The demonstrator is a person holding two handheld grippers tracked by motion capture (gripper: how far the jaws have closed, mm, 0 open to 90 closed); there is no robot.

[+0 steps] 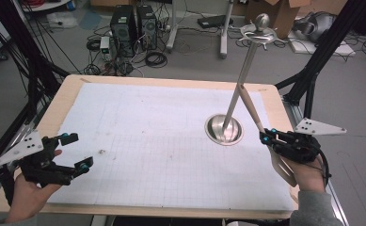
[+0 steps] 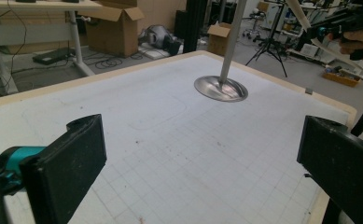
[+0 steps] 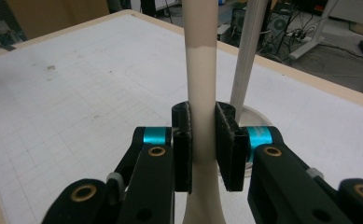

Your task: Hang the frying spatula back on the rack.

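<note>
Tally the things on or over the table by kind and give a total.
Metal utensil stand with round base and tall pole: 1
Cream-coloured long-handled utensil, clamped in the right gripper: 1
Hand-held black grippers, counting the open left gripper: 2
White gridded paper mat: 1
Total: 5

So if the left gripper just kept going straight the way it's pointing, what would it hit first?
Probably the round metal base of the stand: the open left gripper points across the bare white mat toward it, though depth is uncertain.

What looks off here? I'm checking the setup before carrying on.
Nothing is spilled or broken. The utensil stand leans in the high view, likely camera perspective. The right claw grips a cream utensil mid-handle; the left claw is open.
</note>
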